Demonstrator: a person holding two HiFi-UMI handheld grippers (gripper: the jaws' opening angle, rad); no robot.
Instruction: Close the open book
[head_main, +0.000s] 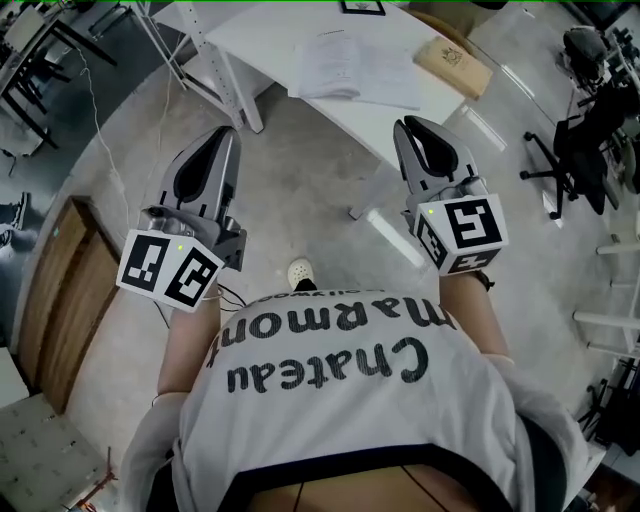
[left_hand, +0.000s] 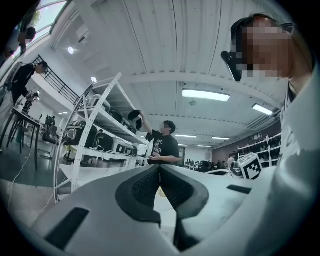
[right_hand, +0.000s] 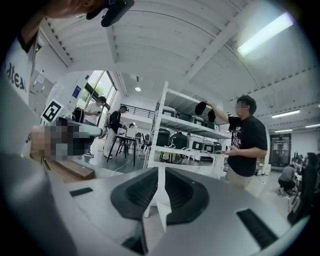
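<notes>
The shirt (head_main: 340, 370) reads "Chateau Marmont" in black letters.

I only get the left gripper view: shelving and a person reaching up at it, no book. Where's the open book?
Observer: In the head view the open book lies flat on the white table, straight ahead.
Operator: Anything beside it?
Observer: A closed tan book lies on the same table, just to its right.
Operator: And the right tool?
Observer: The right tool is shut, with nothing between its jaws.
</notes>
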